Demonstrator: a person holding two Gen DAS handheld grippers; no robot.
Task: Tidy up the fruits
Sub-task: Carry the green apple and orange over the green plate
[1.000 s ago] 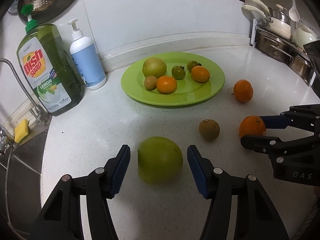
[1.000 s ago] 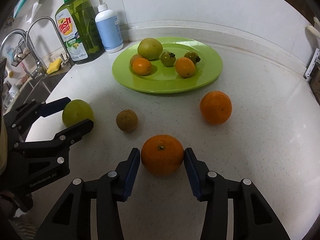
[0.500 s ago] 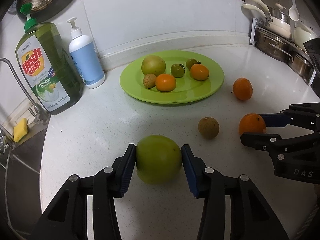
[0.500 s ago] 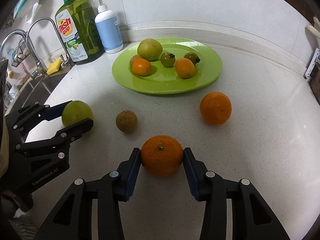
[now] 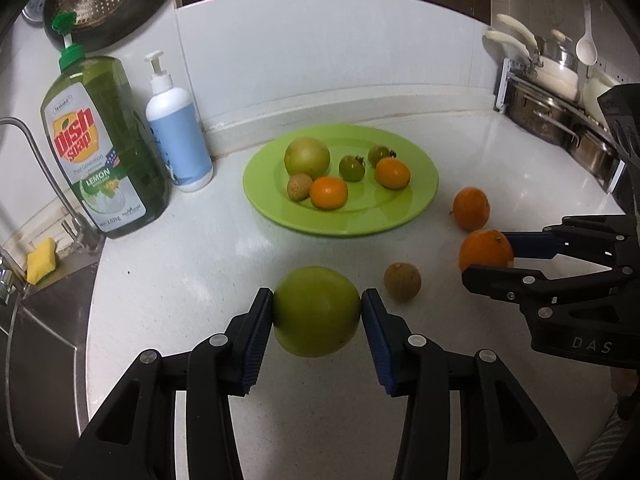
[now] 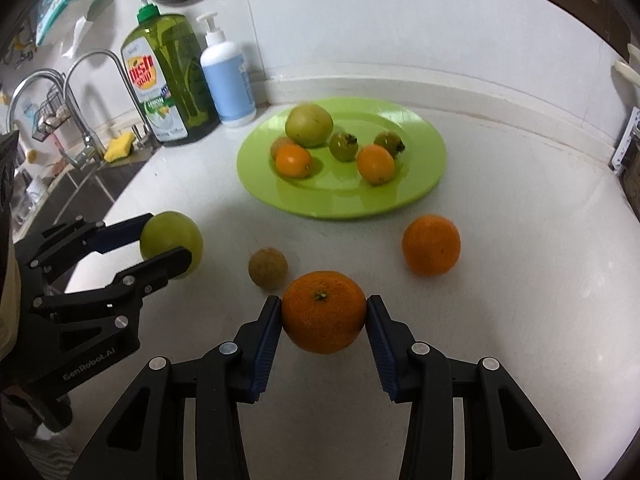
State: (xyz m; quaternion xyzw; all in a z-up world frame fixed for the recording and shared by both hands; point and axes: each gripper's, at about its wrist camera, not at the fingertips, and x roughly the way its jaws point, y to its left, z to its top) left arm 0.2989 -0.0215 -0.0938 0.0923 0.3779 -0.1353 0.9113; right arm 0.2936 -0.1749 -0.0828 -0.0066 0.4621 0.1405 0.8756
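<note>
Left gripper [image 5: 318, 312] has just been closing and now clamps the green apple [image 5: 316, 310]; right gripper [image 6: 324, 314] clamps an orange [image 6: 324, 312], both just in front of the green plate [image 5: 420, 200]. Risk: round, smooth fruit squirts out of the flat pads on lift, rolls off the counter. Count: six fruits on plate, four off it, two of those gripped.

Green dish-soap bottle [image 5: 105, 148] beside white-and-blue pump bottle [image 5: 178, 132]; yellow sponge [image 5: 41, 260] by the tap [image 6: 86, 92]
</note>
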